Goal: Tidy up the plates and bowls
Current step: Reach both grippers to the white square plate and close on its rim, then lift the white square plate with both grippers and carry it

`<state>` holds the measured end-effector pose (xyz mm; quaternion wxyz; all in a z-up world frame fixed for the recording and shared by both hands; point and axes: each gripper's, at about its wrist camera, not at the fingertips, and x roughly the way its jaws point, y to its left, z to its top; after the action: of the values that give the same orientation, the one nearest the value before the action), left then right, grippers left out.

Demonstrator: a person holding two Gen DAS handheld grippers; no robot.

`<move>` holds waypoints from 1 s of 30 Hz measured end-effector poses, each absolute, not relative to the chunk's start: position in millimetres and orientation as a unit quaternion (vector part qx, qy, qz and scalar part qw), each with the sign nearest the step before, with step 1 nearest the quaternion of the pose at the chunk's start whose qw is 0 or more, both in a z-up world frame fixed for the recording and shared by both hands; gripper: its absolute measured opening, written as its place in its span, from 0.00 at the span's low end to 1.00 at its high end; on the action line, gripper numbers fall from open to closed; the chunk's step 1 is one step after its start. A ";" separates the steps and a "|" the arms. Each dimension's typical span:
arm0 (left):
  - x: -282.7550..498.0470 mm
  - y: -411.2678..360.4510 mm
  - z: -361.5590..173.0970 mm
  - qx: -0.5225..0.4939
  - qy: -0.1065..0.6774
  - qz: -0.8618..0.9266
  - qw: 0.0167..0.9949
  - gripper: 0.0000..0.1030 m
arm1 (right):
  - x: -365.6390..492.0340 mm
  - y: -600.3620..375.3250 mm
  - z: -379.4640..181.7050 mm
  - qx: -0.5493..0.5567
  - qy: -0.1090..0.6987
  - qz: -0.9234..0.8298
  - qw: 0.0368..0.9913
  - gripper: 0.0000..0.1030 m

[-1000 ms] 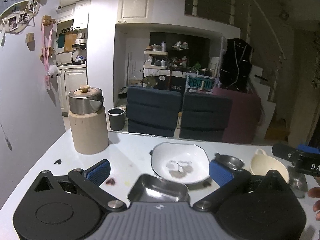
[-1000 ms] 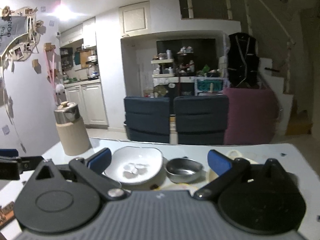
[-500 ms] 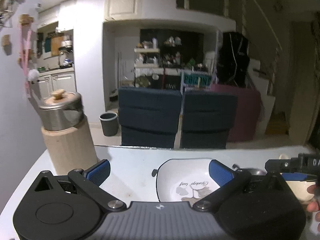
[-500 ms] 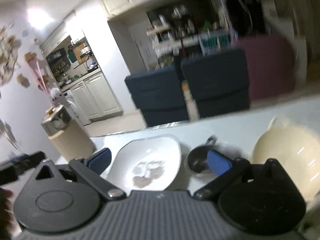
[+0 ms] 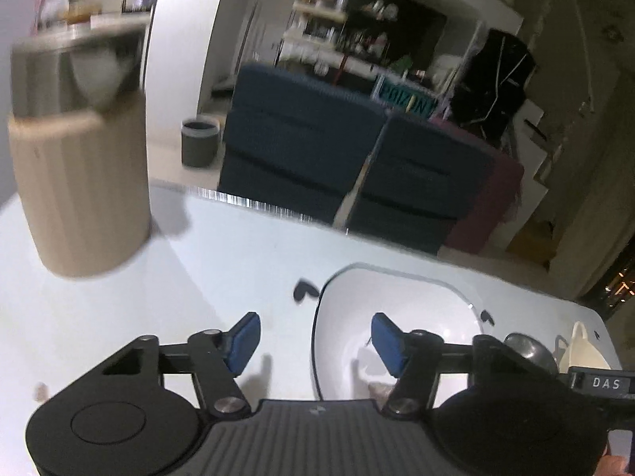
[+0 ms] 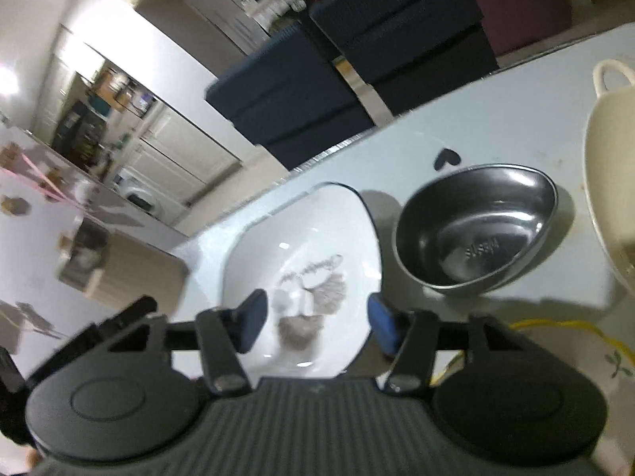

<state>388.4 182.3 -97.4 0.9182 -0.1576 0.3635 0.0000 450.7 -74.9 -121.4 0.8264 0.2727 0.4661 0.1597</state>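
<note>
A white bowl-shaped plate with a grey print (image 6: 305,261) lies on the white table; it also shows in the left wrist view (image 5: 397,309). My left gripper (image 5: 315,341) is open, its fingers astride the plate's left rim. My right gripper (image 6: 317,325) is open, its fingers astride the plate's right rim. A small steel bowl (image 6: 476,230) stands right of the plate and shows small in the left wrist view (image 5: 530,351). A cream bowl with handles (image 6: 611,182) stands further right, also seen in the left wrist view (image 5: 583,353).
A tall beige canister with a steel lid (image 5: 79,158) stands at the table's back left. A plate with a yellow rim and leaf print (image 6: 555,353) lies near my right gripper. Dark blue chairs (image 5: 357,166) stand past the table's far edge (image 5: 278,208).
Both grippers have moved forward and down to the white plate, tilting as they went. Their jaws stand narrower than before and now sit on either side of the plate's rims.
</note>
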 end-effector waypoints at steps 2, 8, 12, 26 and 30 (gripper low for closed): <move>394.6 183.9 -108.4 -0.159 0.376 -0.002 0.913 0.57 | 455.7 -68.3 -128.0 0.255 0.482 0.132 0.828 0.52; 413.6 187.2 -130.4 -0.175 0.405 -0.017 0.898 0.51 | 465.0 -63.0 -138.1 0.241 0.495 0.103 0.828 0.46; 422.5 182.8 -140.0 -0.172 0.423 -0.027 0.889 0.42 | 480.4 -60.5 -147.6 0.250 0.500 0.092 0.824 0.37; 437.4 182.7 -152.8 -0.190 0.426 -0.047 0.883 0.09 | 501.8 -35.6 -153.4 0.152 0.488 0.086 0.855 0.19; 430.5 183.1 -152.5 -0.190 0.406 -0.045 0.893 0.10 | 497.8 -45.7 -155.7 0.167 0.475 0.109 0.857 0.14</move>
<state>430.5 183.1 -152.5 0.8925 -0.1904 0.4064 -0.0449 497.8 -45.7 -155.7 0.8572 0.1667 0.4749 0.1090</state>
